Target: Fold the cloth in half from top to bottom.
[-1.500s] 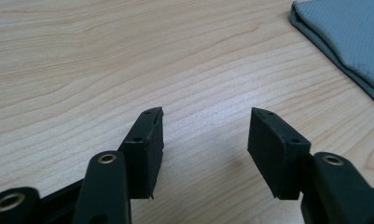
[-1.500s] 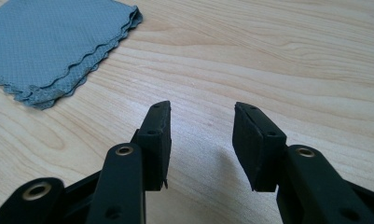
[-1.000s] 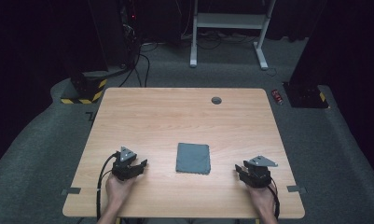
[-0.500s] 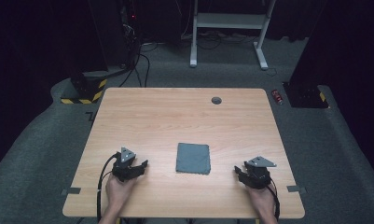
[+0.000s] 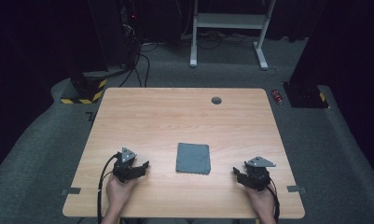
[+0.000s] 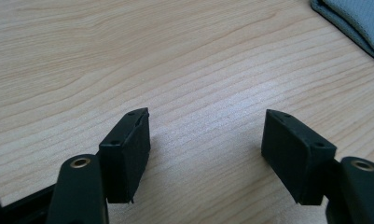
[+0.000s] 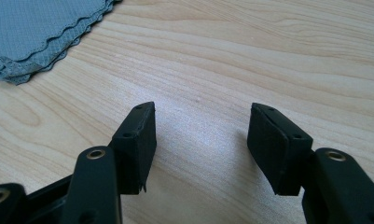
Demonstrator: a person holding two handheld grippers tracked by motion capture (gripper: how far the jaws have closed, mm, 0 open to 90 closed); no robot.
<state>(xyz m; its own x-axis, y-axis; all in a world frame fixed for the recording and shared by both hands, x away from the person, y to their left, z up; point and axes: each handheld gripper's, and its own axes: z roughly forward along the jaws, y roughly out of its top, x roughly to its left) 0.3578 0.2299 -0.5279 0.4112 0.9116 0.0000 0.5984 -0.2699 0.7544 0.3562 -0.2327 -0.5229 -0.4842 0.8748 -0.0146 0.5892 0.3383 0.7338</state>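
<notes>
Dark room around a wooden bench (image 5: pixel 175 112), no readable labels, folded grey cloth (image 5: pixel 193 157) lying mid-bench between the left gripper (image 5: pixel 139 166) and right gripper (image 5: pixel 238 175), both just spread wide on nothing, cloth cut off in gripper views.

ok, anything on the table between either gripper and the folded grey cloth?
Nothing visible. Bare wood lies between the left gripper and the cloth, and between the right gripper and it. Both sets of jaws have just been opening, with nothing between them. The dark round spot sits near the table's far edge, off both paths.
</notes>
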